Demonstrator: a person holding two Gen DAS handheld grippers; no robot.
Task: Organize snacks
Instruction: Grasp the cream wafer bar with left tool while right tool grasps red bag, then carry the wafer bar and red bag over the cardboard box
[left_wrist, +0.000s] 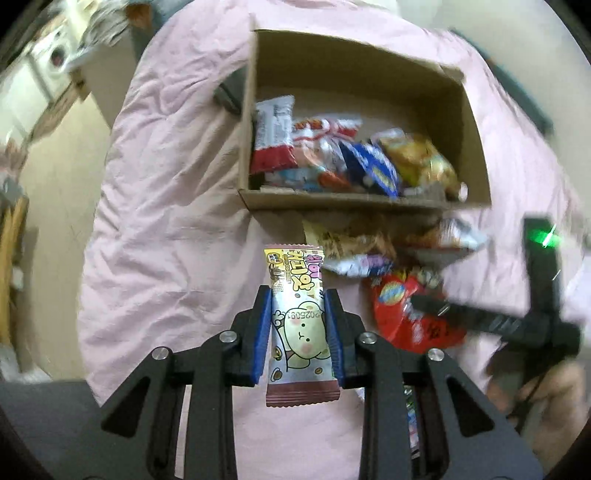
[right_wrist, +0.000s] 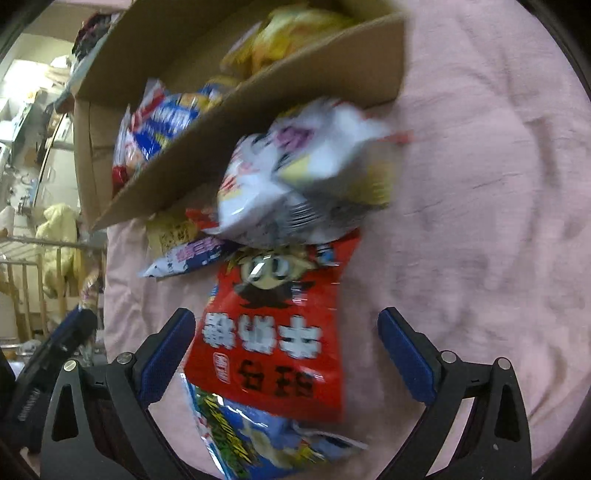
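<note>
between the blue pads at the bottom centre of the left wrist view, the left gripper (left_wrist: 298, 328) is clamped narrow on a wafer bar (left_wrist: 297, 325), which stands upright with its top end poking above the fingertips. to do this step well, i judge the bar should be carried up-frame over the near wall of the box (left_wrist: 364, 202) and let go only once it is above the packets inside, with the grip kept firm since the wrapper looks slippery and is pinched only by its sides. the box sits in the upper middle of that view on the pink bed (left_wrist: 166, 221), clear of the bar, with loose packets piled just below its near wall. low in the right wrist view, the right gripper (right_wrist: 286, 354) stands wide and holds nothing; the red bag (right_wrist: 273, 339) lies between its fingers, untouched as far as i can tell, with a white bag (right_wrist: 303, 177) above it against the box. closing should wait until both pads flank the red bag evenly.
</note>
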